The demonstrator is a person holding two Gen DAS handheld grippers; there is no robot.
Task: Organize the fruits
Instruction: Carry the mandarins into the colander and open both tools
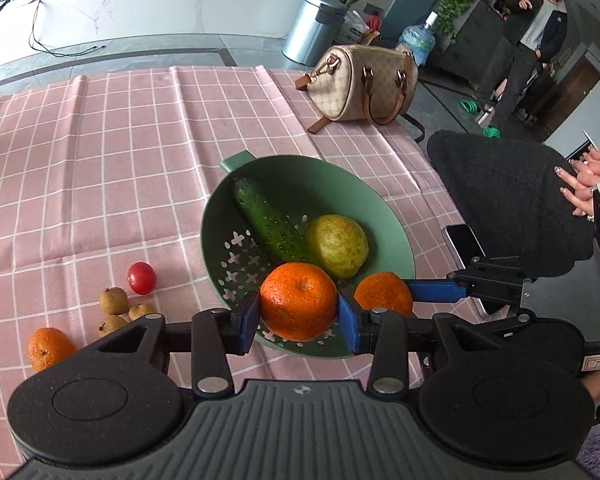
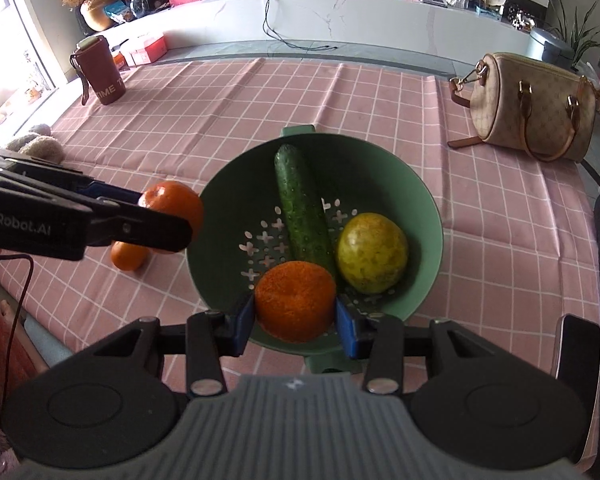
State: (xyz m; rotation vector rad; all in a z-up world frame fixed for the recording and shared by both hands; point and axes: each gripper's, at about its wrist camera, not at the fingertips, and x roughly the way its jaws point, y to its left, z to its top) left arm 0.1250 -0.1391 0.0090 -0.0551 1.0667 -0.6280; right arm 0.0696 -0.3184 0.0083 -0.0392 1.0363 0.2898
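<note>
A green colander (image 1: 396, 240) (image 2: 428, 216) sits on the pink checked cloth and holds a cucumber (image 1: 266, 220) (image 2: 302, 208) and a yellow-green pear (image 1: 338, 245) (image 2: 372, 253). My left gripper (image 1: 298, 314) is shut on a tangerine (image 1: 298, 306) over the colander's near rim; it shows at the left of the right wrist view (image 2: 176, 204). My right gripper (image 2: 295, 322) is shut on another tangerine (image 2: 295, 300), also over the near rim; it shows in the left wrist view (image 1: 382, 294).
On the cloth left of the colander lie a cherry tomato (image 1: 141, 278), three small brown fruits (image 1: 114, 301) and a loose tangerine (image 1: 48, 348) (image 2: 128, 256). A beige handbag (image 1: 360, 84) (image 2: 532, 108) stands far right, a brown bottle (image 2: 98, 72) far left, a phone (image 2: 576, 356) near right.
</note>
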